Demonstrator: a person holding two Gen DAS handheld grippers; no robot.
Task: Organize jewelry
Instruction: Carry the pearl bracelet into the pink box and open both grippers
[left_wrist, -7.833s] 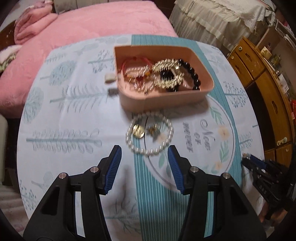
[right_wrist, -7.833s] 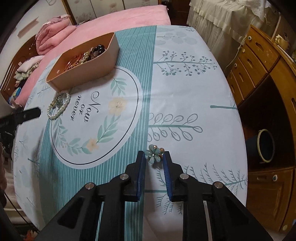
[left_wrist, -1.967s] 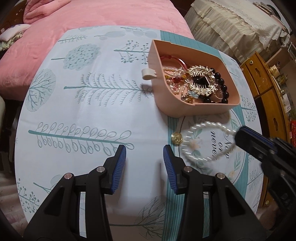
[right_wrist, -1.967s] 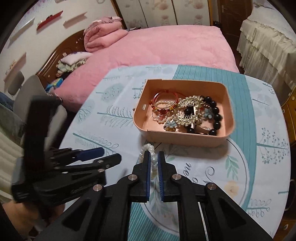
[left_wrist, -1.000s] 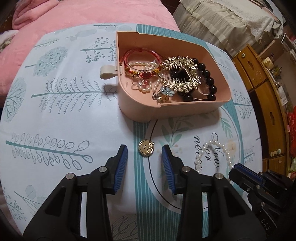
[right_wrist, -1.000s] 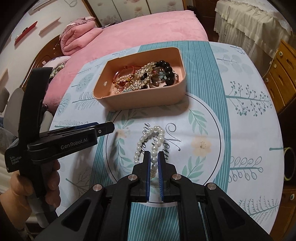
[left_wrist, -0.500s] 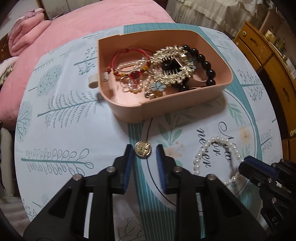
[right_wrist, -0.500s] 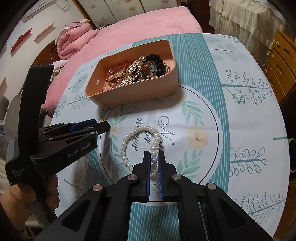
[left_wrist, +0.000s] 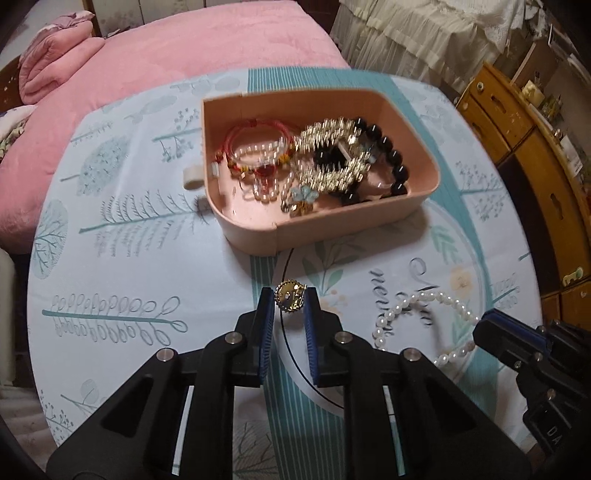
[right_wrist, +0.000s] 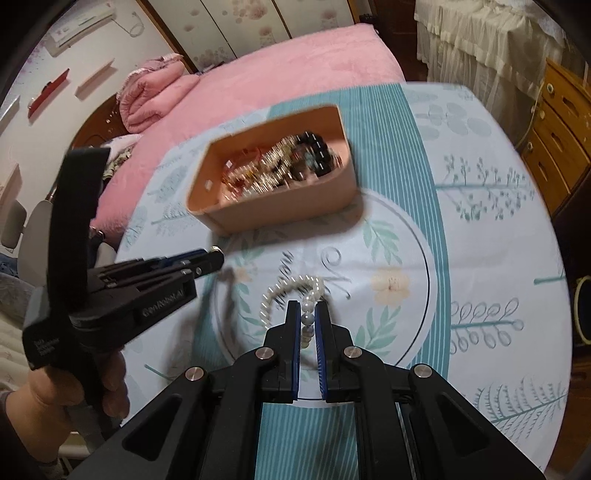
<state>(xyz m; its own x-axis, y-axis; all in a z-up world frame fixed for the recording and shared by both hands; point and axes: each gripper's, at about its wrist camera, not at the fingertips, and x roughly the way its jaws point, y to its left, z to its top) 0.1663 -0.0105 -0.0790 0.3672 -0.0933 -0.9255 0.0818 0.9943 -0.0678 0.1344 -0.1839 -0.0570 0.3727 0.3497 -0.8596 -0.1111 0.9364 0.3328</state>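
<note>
A pink tray (left_wrist: 373, 222) holds several bracelets, a gold comb and a black bead bracelet; it also shows in the right wrist view (right_wrist: 295, 212). My left gripper (left_wrist: 290, 300) is shut on a round gold brooch (left_wrist: 289, 296) just in front of the tray. My right gripper (right_wrist: 307, 309) is shut on a white pearl bracelet (right_wrist: 284, 290), which also shows in the left wrist view (left_wrist: 413, 312), to the right of the left gripper.
The round table has a pale blue and teal printed cloth (left_wrist: 129, 266). A pink bed (left_wrist: 166, 55) lies behind it. A wooden dresser (left_wrist: 535, 147) stands at the right. A hand holds the left gripper body (right_wrist: 110, 295).
My left gripper has closed on the gold brooch and lifted it. My right gripper still holds the pearl bracelet, which has risen slightly off the cloth.
</note>
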